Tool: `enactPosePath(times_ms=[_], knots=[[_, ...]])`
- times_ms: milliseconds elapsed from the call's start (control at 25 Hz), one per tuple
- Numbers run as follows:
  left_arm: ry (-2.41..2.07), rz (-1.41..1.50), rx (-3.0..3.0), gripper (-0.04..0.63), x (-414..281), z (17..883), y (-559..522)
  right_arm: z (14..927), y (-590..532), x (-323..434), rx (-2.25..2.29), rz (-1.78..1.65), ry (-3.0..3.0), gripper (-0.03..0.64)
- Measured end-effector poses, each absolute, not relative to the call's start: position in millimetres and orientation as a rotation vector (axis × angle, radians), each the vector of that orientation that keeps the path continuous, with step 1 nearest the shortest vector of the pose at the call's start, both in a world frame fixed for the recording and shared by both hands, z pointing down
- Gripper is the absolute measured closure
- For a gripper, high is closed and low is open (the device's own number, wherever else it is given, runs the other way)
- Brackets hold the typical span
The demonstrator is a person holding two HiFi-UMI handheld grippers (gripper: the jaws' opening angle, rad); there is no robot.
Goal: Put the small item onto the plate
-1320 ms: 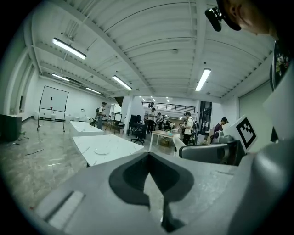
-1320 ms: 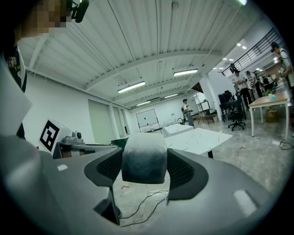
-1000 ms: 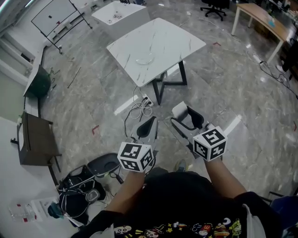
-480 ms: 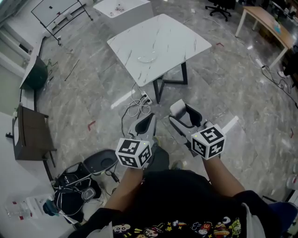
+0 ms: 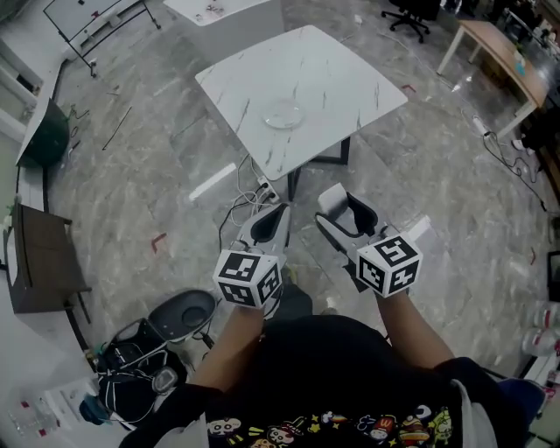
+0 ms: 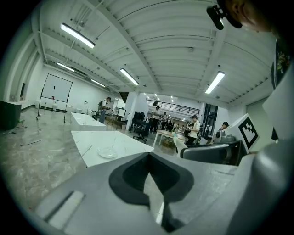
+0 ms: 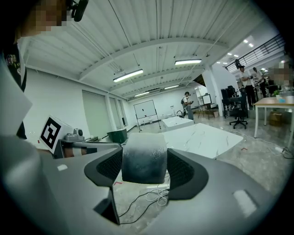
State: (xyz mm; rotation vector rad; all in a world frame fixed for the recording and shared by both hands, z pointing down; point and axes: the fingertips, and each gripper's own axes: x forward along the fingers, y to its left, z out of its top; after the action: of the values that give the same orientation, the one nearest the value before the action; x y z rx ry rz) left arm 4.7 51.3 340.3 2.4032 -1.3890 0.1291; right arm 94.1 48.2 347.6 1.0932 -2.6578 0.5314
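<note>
A clear glass plate (image 5: 284,114) lies on the white marble table (image 5: 350,79) well ahead of both grippers. It also shows small in the left gripper view, as the plate (image 6: 107,152) on the table (image 6: 87,140). My right gripper (image 5: 339,208) is shut on a small rounded white-grey item (image 7: 144,163), held between its dark pads in the right gripper view, with the table (image 7: 202,137) beyond. My left gripper (image 5: 273,219) is shut with nothing in it. Both grippers hang over the floor, short of the table's near edge.
A power strip and white cables (image 5: 261,191) lie on the floor by the table's black legs. Black bags and gear (image 5: 144,372) sit at lower left, a dark bench (image 5: 44,258) further left. A second white table (image 5: 227,13) stands behind, a wooden desk (image 5: 499,48) at right.
The marble table and plate have drawn nearer and lower in the head view. Both grippers keep their pose, the right one still holding the item.
</note>
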Motion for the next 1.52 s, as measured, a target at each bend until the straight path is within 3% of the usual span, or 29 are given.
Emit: enactPosePath(times_ms=[360,960,1520], knots=[[-1.316,0.141,2.431,0.595,-44.7,345.2,-18.6,351.5,-12.4,39.4,1.148,0.549,-2.620,0.288],[-1.258,0.192,2.437,0.595,-37.2,357.4,-84.6,363.8,-72.9,35.0,1.155,0.585,-2.606,0.288],[-1.384,0.271,2.267,0.595,-48.3,400.3,-227.0,410.3,-218.2,22.5,0.934,0.639,-2.598,0.288]])
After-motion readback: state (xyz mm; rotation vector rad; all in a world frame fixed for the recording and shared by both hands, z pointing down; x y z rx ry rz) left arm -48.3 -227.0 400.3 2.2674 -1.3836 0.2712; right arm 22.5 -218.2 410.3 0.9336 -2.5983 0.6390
